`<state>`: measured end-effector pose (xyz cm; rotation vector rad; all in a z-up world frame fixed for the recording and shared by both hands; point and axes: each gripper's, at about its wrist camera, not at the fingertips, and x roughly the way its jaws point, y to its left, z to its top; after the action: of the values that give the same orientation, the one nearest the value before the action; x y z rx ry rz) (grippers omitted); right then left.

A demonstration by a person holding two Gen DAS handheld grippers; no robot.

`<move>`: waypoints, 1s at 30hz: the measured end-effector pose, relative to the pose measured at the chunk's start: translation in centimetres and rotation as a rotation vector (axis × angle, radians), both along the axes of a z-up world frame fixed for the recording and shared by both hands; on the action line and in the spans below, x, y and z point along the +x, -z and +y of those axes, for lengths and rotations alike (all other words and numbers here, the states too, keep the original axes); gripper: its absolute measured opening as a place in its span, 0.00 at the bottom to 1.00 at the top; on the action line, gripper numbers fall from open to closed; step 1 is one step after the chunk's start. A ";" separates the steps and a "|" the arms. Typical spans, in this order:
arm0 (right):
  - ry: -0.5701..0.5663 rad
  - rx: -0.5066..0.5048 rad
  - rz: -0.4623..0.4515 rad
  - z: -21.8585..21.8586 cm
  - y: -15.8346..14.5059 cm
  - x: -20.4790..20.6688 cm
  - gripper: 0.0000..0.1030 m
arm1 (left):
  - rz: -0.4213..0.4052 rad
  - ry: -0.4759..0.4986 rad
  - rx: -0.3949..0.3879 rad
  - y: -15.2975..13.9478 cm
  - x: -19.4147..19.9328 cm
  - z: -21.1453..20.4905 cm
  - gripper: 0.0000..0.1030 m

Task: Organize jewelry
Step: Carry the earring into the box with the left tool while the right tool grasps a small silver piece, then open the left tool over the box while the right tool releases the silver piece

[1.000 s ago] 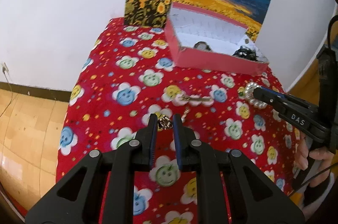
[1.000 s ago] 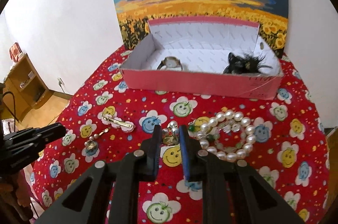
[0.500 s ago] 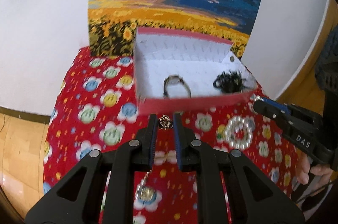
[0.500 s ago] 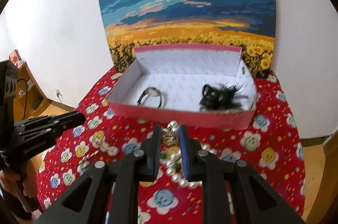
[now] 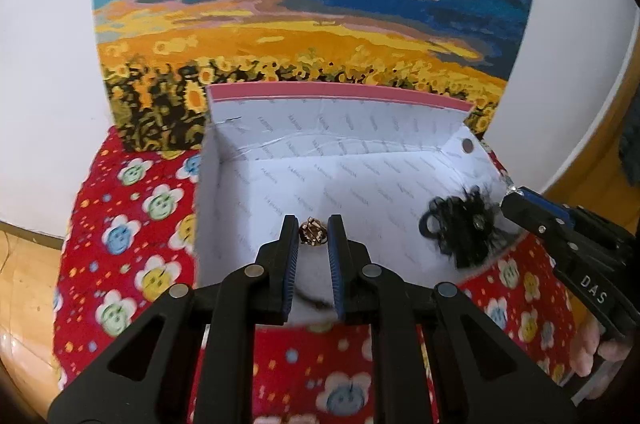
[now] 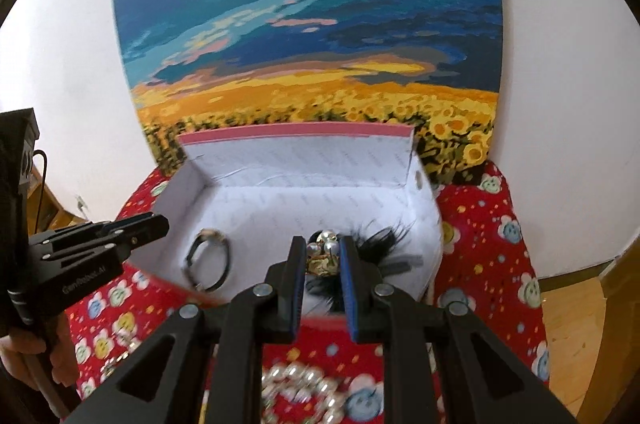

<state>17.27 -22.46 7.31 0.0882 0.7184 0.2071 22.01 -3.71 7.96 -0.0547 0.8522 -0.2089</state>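
A pink box with a white lining stands open at the back of the table. My left gripper is shut on a small gold ornament and hangs over the box's left half. My right gripper is shut on a gold and pearl piece over the box's right half. A black feathered hair piece lies in the box at the right. A dark-strapped watch lies in it at the left. A pearl bracelet rests on the cloth in front.
The table wears a red cloth with smiling flowers. A sunflower-field painting leans on the white wall behind the box. Wooden floor shows past the table's right edge. A hand holds the left gripper's handle.
Both grippers travelled forward from the cloth to above the box, each keeping its piece. The box now fills the middle of both views; the pearl bracelet dropped to the bottom of the right wrist view.
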 end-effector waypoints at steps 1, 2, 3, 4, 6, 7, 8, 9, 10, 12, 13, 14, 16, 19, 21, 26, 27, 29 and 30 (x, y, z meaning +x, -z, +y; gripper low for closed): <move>0.005 -0.002 0.001 -0.2 0.1 0.4 0.18 | 0.003 -0.001 -0.001 0.3 0.5 -0.1 0.13; 0.013 -0.004 0.000 -0.4 0.2 0.9 0.18 | 0.007 -0.003 -0.001 0.6 1.2 -0.3 0.13; 0.023 -0.007 -0.002 -0.6 0.3 1.4 0.18 | 0.010 -0.005 0.000 0.9 1.8 -0.5 0.13; 0.031 -0.010 -0.003 -0.7 0.4 1.8 0.18 | 0.011 -0.006 0.001 1.0 2.2 -0.6 0.13; 0.045 -0.017 -0.004 -1.0 0.6 2.7 0.18 | 0.016 -0.008 0.003 1.5 3.1 -0.8 0.13; 0.052 -0.019 -0.003 -1.2 0.7 3.1 0.18 | 0.019 -0.010 0.004 1.7 3.6 -0.9 0.13; 0.057 -0.020 -0.001 -1.3 0.9 3.5 0.18 | 0.022 -0.010 0.005 1.9 3.9 -1.1 0.13; 0.061 -0.023 0.002 -1.4 1.1 3.9 0.18 | 0.024 -0.010 0.004 2.1 4.1 -1.1 0.13; 0.065 -0.024 0.005 -1.5 1.2 4.2 0.18 | 0.030 -0.009 0.004 2.4 4.5 -1.1 0.13; 0.072 -0.026 0.014 -1.7 1.7 4.8 0.18 | 0.037 -0.009 0.006 2.8 4.9 -1.1 0.13; 0.075 -0.026 0.018 -1.7 1.9 5.0 0.18 | 0.040 -0.011 0.010 3.0 5.1 -1.1 0.13; 0.077 -0.026 0.019 -1.7 2.1 5.2 0.18 | 0.040 -0.015 0.016 3.3 5.3 -1.0 0.13; 0.082 -0.028 0.022 -1.7 2.5 5.5 0.18 | 0.042 -0.016 0.023 3.7 5.5 -1.0 0.13; 0.085 -0.025 0.032 -1.6 3.1 5.9 0.18 | 0.040 -0.020 0.032 4.2 5.7 -1.3 0.13; 0.083 -0.024 0.039 -1.6 3.5 6.1 0.19 | 0.043 -0.025 0.034 4.4 5.7 -1.3 0.13; 0.073 -0.002 0.054 -1.6 3.8 6.3 0.21 | 0.076 -0.025 0.018 4.9 6.1 -1.3 0.13; 0.071 0.002 0.054 -1.6 3.8 6.3 0.21 | 0.080 -0.025 0.018 5.0 6.2 -1.3 0.14; 0.069 0.007 0.045 -1.6 3.6 6.1 0.27 | 0.090 -0.022 0.021 5.2 6.2 -1.5 0.14; 0.070 0.010 0.039 -1.6 3.4 5.9 0.29 | 0.093 -0.020 0.022 5.2 6.2 -1.5 0.14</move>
<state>23.20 -24.09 3.87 0.1272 0.7516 0.1426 28.18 -5.26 2.72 -0.0523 0.9461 -0.1797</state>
